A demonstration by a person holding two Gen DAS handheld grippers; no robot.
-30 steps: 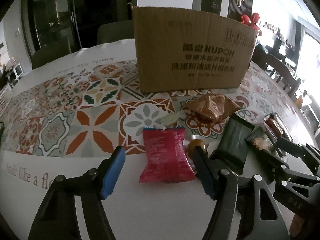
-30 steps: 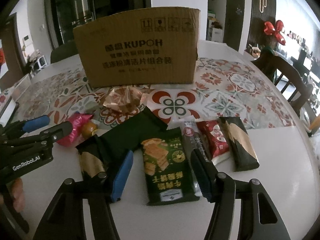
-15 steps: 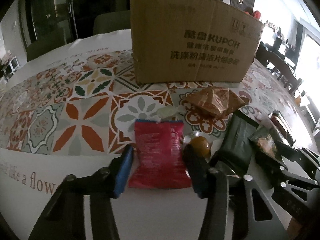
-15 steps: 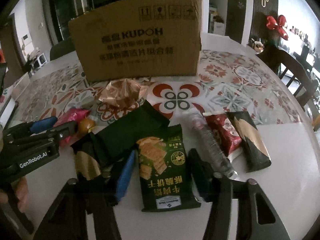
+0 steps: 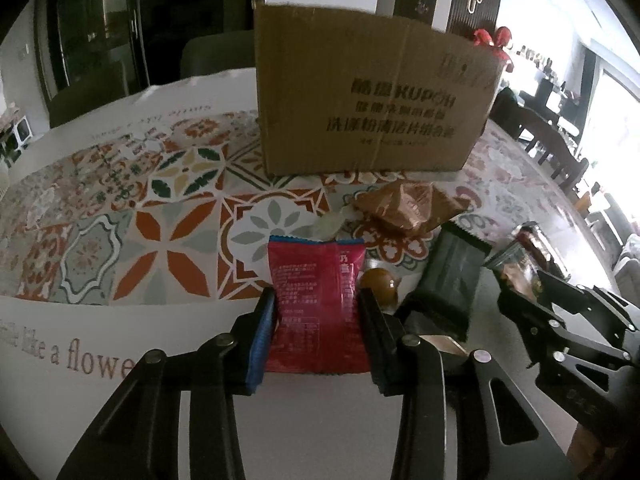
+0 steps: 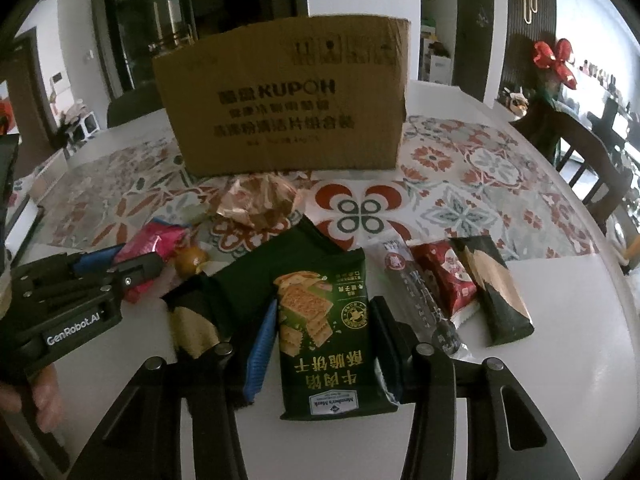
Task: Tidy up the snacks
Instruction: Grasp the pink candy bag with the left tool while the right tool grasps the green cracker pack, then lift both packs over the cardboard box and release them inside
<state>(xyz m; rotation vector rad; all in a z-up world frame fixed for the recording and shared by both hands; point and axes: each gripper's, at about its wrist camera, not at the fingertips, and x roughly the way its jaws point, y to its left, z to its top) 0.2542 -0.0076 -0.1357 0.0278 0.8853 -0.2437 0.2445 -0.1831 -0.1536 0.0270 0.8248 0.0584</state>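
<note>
My left gripper (image 5: 318, 322) is closed against both sides of a red snack packet (image 5: 318, 300) that lies on the table; the packet also shows in the right wrist view (image 6: 150, 254). My right gripper (image 6: 326, 330) has its blue pads against both sides of a green cracker packet (image 6: 326, 332) lying flat. A brown KUPOH cardboard box (image 5: 368, 108) stands behind the snacks and also shows in the right wrist view (image 6: 284, 96).
A crumpled copper foil bag (image 6: 258, 202), a small round brown sweet (image 6: 192, 260), a dark green packet (image 6: 248, 284), a clear long packet (image 6: 420, 296), a small red packet (image 6: 448, 276) and a black-gold packet (image 6: 494, 288) lie around. Chairs (image 6: 576, 148) stand at the right.
Both grippers moved forward and down over their packets and their fingers closed in from wide open until they touch the packets' sides.
</note>
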